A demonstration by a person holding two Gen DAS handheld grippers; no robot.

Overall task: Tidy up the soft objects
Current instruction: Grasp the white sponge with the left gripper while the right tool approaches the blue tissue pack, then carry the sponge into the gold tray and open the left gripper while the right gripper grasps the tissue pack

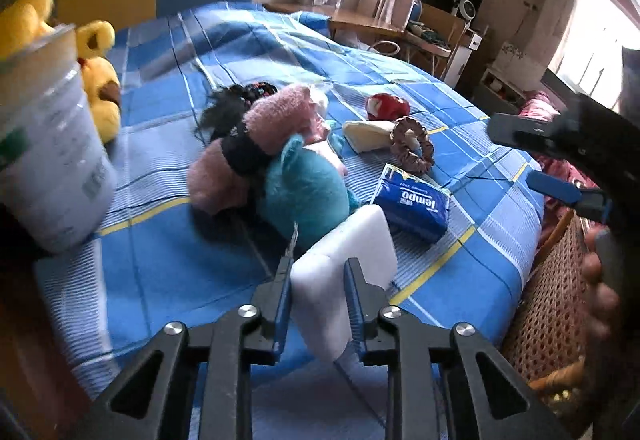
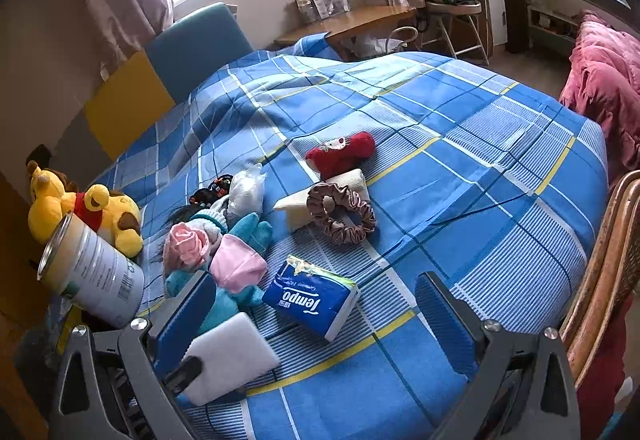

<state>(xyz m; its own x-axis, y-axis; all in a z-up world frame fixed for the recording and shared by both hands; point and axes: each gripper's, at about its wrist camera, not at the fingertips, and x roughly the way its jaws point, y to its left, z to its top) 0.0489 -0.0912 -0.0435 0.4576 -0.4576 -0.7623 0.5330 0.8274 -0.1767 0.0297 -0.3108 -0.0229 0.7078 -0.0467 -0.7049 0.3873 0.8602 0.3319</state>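
Observation:
My left gripper (image 1: 318, 276) is shut on a white sponge block (image 1: 344, 264), pinched between its blue pads just above the blue checked bedspread (image 1: 168, 248). The right wrist view shows the same sponge (image 2: 232, 356) at lower left with a dark finger across it. My right gripper (image 2: 316, 300) is open and holds nothing; a blue Tempo tissue pack (image 2: 310, 300) lies on the bed beyond its fingers. Behind it sit a brown scrunchie (image 2: 340, 214), a cream foam wedge (image 2: 292, 218), a red plush (image 2: 342, 152) and a heap of pink and teal soft things (image 2: 224, 260).
A large tin can (image 2: 96, 280) lies tilted at the bed's left edge beside yellow plush toys (image 2: 80, 216). A wicker chair (image 2: 600, 260) stands at the right edge, with a pink blanket (image 2: 604, 88) beyond it. Desk and shelves stand by the far window.

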